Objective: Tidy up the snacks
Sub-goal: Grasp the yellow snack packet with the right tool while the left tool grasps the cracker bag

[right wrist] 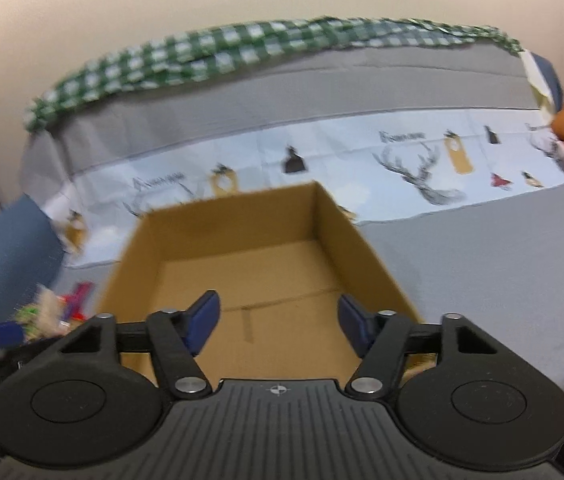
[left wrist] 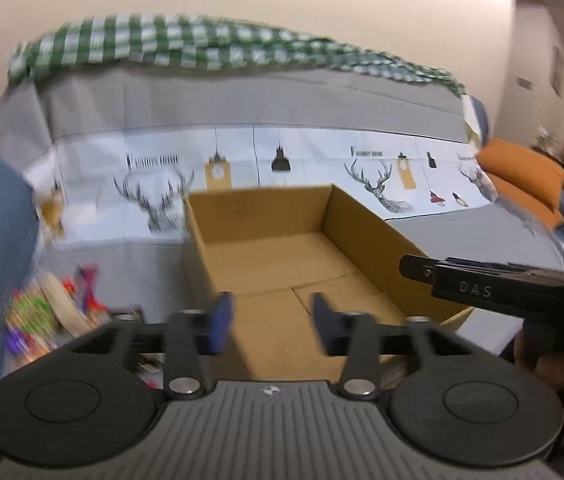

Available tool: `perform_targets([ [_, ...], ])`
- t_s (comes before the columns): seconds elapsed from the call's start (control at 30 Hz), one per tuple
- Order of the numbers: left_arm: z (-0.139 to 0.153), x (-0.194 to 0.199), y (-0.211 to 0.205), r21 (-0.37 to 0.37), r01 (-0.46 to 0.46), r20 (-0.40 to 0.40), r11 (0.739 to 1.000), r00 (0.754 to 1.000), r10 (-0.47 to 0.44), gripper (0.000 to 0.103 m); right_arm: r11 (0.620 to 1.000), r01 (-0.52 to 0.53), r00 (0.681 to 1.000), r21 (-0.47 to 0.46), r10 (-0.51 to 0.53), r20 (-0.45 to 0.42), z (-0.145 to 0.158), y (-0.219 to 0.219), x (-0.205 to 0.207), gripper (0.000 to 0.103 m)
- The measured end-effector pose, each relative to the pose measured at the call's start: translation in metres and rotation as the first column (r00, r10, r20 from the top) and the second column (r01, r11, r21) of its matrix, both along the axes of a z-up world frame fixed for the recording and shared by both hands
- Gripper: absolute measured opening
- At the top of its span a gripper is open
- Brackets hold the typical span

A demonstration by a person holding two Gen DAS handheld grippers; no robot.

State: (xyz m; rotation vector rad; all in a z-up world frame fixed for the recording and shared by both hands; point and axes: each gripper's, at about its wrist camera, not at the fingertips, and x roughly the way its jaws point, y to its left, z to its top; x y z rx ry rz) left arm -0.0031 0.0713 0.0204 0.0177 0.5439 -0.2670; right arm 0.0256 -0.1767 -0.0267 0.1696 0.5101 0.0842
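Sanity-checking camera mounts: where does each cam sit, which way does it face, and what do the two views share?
Left wrist: on the left gripper, looking forward and down along its empty blue fingers into the empty cardboard box; snack packets lie at left, the right gripper comes in from the right.
Right wrist: on the right gripper, facing the same cardboard box from slightly further right; nothing between its fingers; snack packets at lower left.
Shared: box, snack packets, deer-print cloth, green checked fabric.
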Motion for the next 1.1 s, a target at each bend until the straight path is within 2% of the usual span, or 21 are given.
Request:
perform_targets([
  [0.07, 0.004, -0.001, 0.024, 0.050, 0.001, 0.017, 0.999, 1.000, -0.002, 0.027, 0.999, -0.041, 0.999, 0.018, 0.041, 0.023, 0.006, 0.011, -0.004, 0.055],
  [0.13, 0.000, 0.001, 0.051, 0.066, 0.009, 0.014, 0.998, 1.000, -0.010, 0.027, 0.996, -0.083, 0.996, 0.023, 0.082, 0.037, 0.009, 0.022, -0.008, 0.051],
  [0.27, -0.036, 0.003, 0.095, 0.080, 0.036, -0.002, 0.996, 0.999, -0.036, 0.027, 0.982, -0.186, 0.981, 0.015, 0.185, 0.060, 0.013, 0.051, -0.016, 0.048],
  [0.33, -0.058, 0.005, 0.116, 0.020, -0.022, -0.046, 1.000, 0.999, 0.023, 0.027, 0.973, -0.231, 0.971, 0.011, 0.230, 0.058, 0.012, 0.066, -0.019, 0.048],
  [0.37, -0.061, 0.006, 0.127, -0.031, -0.068, -0.049, 0.997, 0.997, 0.066, 0.027, 0.965, -0.263, 0.964, 0.005, 0.262, 0.052, 0.011, 0.077, -0.021, 0.048],
  [0.43, -0.064, 0.007, 0.143, -0.073, -0.152, -0.042, 0.986, 0.988, 0.149, 0.027, 0.954, -0.298, 0.953, 0.003, 0.298, 0.048, 0.010, 0.090, -0.022, 0.048],
  [0.6, -0.084, 0.016, 0.154, -0.017, -0.265, -0.080, 0.964, 0.961, 0.263, 0.027, 0.912, -0.410, 0.912, 0.011, 0.409, 0.039, 0.000, 0.131, -0.025, 0.048],
  [0.77, -0.102, 0.030, 0.172, -0.017, -0.390, -0.139, 0.921, 0.913, 0.384, 0.028, 0.850, -0.527, 0.849, -0.023, 0.527, 0.020, -0.026, 0.179, -0.022, 0.048],
  [0.8, -0.103, 0.031, 0.175, -0.015, -0.402, -0.154, 0.915, 0.905, 0.395, 0.031, 0.839, -0.543, 0.839, -0.030, 0.544, 0.009, -0.032, 0.187, -0.021, 0.048],
  [0.83, -0.105, 0.033, 0.178, -0.011, -0.413, -0.170, 0.911, 0.898, 0.406, 0.041, 0.828, -0.559, 0.829, -0.046, 0.559, -0.013, -0.040, 0.197, -0.019, 0.048],
  [0.9, -0.111, 0.037, 0.181, 0.001, -0.440, -0.192, 0.898, 0.881, 0.432, 0.051, 0.814, -0.578, 0.816, -0.052, 0.577, -0.043, -0.053, 0.211, -0.015, 0.049],
  [0.97, -0.114, 0.042, 0.184, 0.006, -0.450, -0.210, 0.893, 0.872, 0.441, 0.053, 0.800, -0.596, 0.803, -0.064, 0.592, -0.076, -0.068, 0.224, -0.009, 0.053],
  [1.03, -0.116, 0.047, 0.184, 0.022, -0.451, -0.217, 0.892, 0.869, 0.445, 0.060, 0.798, -0.598, 0.801, -0.080, 0.590, -0.099, -0.080, 0.232, -0.003, 0.061],
  [1.1, -0.117, 0.049, 0.182, 0.033, -0.452, -0.222, 0.892, 0.867, 0.447, 0.064, 0.794, -0.602, 0.797, -0.078, 0.592, -0.121, -0.091, 0.238, 0.004, 0.064],
])
